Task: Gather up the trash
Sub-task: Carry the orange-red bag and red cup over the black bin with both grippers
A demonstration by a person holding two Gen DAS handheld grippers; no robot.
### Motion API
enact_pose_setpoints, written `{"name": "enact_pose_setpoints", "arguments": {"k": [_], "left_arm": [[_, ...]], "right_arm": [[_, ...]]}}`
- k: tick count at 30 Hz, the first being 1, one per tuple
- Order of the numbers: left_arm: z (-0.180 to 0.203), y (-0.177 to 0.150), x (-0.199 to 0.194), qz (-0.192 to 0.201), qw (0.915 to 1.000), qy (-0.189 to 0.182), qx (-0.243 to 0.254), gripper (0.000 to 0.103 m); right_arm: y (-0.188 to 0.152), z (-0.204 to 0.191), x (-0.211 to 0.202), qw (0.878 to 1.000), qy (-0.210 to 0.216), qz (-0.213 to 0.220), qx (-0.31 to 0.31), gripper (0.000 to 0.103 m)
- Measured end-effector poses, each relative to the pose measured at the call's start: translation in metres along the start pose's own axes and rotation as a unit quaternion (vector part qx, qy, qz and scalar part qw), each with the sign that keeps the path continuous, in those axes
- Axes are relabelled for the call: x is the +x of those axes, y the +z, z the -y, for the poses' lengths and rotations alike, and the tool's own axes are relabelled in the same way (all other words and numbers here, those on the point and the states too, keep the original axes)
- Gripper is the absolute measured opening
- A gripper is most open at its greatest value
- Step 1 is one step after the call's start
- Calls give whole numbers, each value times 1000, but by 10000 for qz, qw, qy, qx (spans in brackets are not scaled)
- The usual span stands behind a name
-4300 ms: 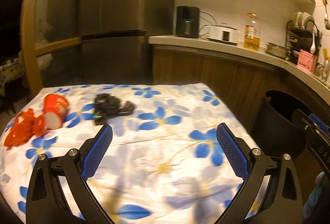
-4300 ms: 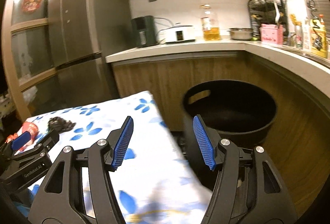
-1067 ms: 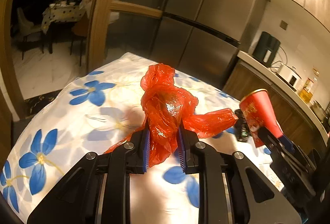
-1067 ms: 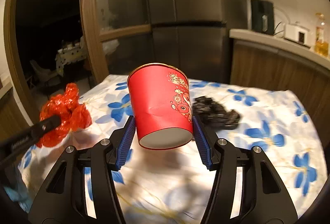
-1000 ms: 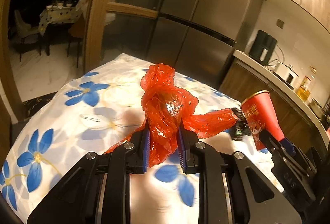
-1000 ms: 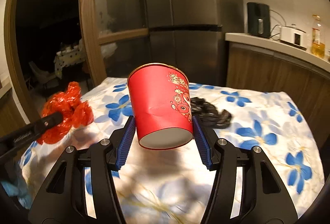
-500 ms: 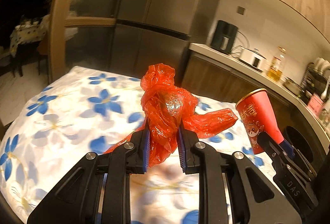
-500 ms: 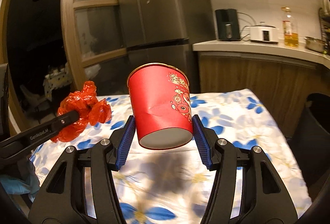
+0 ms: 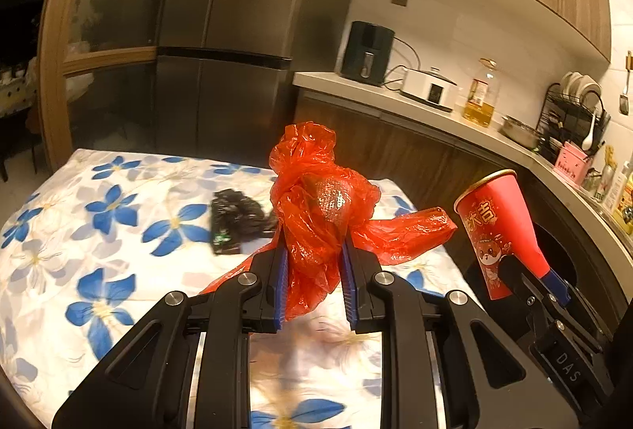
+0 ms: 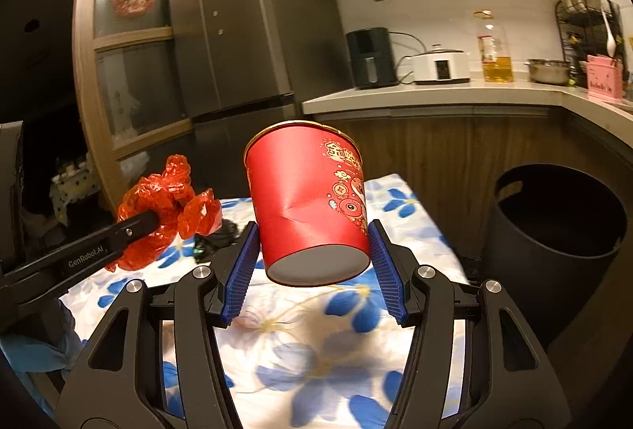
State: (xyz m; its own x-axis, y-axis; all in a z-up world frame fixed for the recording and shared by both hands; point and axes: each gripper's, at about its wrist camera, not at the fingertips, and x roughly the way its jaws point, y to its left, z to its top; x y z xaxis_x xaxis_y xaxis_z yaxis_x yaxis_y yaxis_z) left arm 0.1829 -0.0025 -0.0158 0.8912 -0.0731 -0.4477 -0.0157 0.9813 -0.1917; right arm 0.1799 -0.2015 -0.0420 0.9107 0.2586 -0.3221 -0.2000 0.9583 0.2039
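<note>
Trash fills both our tools: our left gripper [image 9: 312,282] has its blue pads closed narrowly on a crumpled red plastic bag [image 9: 320,207], and our right gripper [image 10: 312,263] has its pads set about half apart, pressed on either side of a red paper cup [image 10: 308,203]. The bag bulges up and forward out of the left jaws, with one twisted tail sticking out to the right of them and a thinner strip trailing down to the left. The cup sits between the right pads with its grey base toward us and its gold-rimmed mouth pointing away and upward, a crease showing in its wall just above the base. Seen from the left tool, the cup and the right gripper [image 9: 526,282] are off to the right, near but not touching the bag; seen from the right tool, the left gripper [image 10: 154,223] and the bag [image 10: 166,203] are off to the left. Below both tools lies a table covered with a white cloth with blue flowers [image 10: 316,350]. Ahead of the left jaws, just left of the bag, a piece of crumpled black trash [image 9: 233,219] rests on the cloth. To the right of the right gripper, beyond the table's edge, stands a black round bin [image 10: 554,239] with its mouth open, next to the wooden counter front [image 10: 435,148].
</note>
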Motion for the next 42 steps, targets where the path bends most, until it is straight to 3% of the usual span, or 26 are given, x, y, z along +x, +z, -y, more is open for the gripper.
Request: {"name": "enact_pose_setpoints", "arguments": {"k": [8, 26, 42], "left_arm": [[39, 4, 11, -18, 9995, -216, 239, 23], [193, 5, 54, -98, 9864, -1212, 1102, 23], [254, 0, 91, -265, 9796, -1440, 1378, 23]], "right_arm": [[4, 31, -13, 9992, -325, 136, 172, 55], [23, 143, -41, 9860, -1420, 453, 744, 55], [30, 207, -17, 9750, -1992, 273, 949, 56]]}}
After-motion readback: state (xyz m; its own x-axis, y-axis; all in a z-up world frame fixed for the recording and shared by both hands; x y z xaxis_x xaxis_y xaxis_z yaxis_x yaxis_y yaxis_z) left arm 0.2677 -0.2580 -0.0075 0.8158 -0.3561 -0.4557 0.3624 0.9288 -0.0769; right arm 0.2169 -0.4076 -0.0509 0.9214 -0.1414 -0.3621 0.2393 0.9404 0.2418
